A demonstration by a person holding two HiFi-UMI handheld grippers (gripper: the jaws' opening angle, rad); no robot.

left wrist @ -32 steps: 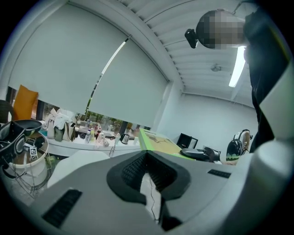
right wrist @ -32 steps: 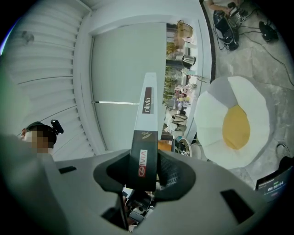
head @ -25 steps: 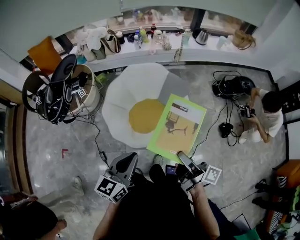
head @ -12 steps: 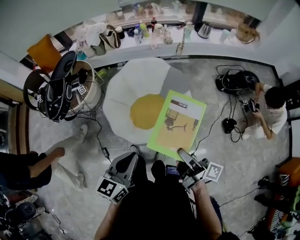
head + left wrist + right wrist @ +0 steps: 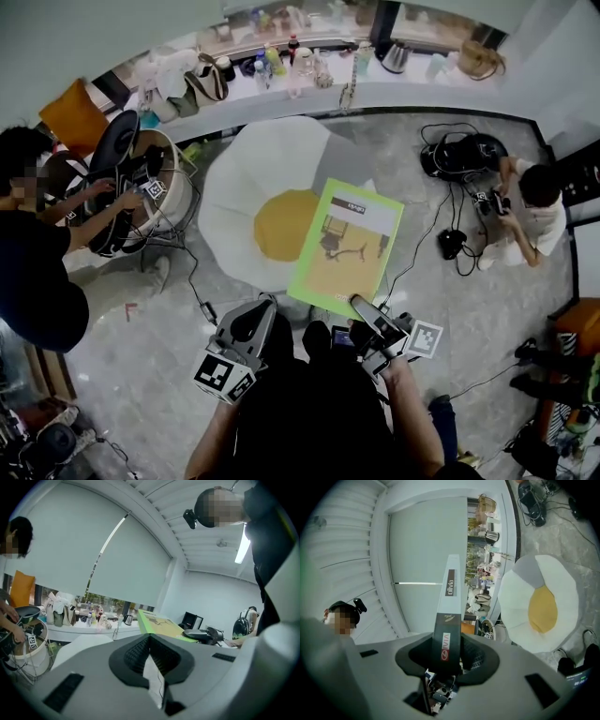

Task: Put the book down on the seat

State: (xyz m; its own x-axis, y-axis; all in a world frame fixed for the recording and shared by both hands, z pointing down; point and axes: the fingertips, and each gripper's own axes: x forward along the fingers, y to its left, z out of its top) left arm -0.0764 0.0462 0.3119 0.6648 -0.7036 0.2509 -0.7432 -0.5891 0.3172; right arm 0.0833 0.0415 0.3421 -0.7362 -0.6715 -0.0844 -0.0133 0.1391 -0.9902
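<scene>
With right tongs [image 5: 361, 307] grasping the book [image 5: 345, 246], left tongs [image 5: 255, 314] clenched empty, lower it level onto the seat [image 5: 258, 169] ahead.

Only the person in a dark top [image 5: 37, 272] at the left of the head view changes position. One second ago just a head and forearm show in the lower-left corner. Half a second ago the person is bent low at the left edge, one arm stretched over the grey marble floor [image 5: 169, 375]. Now the person is upright at the left edge. Both hands reach into the round wire basket of dark headsets and cables [image 5: 122, 192], left of the white-and-yellow egg-shaped seat [image 5: 248, 183]. One light-trousered leg [image 5: 122, 292] trails towards the basket.
</scene>
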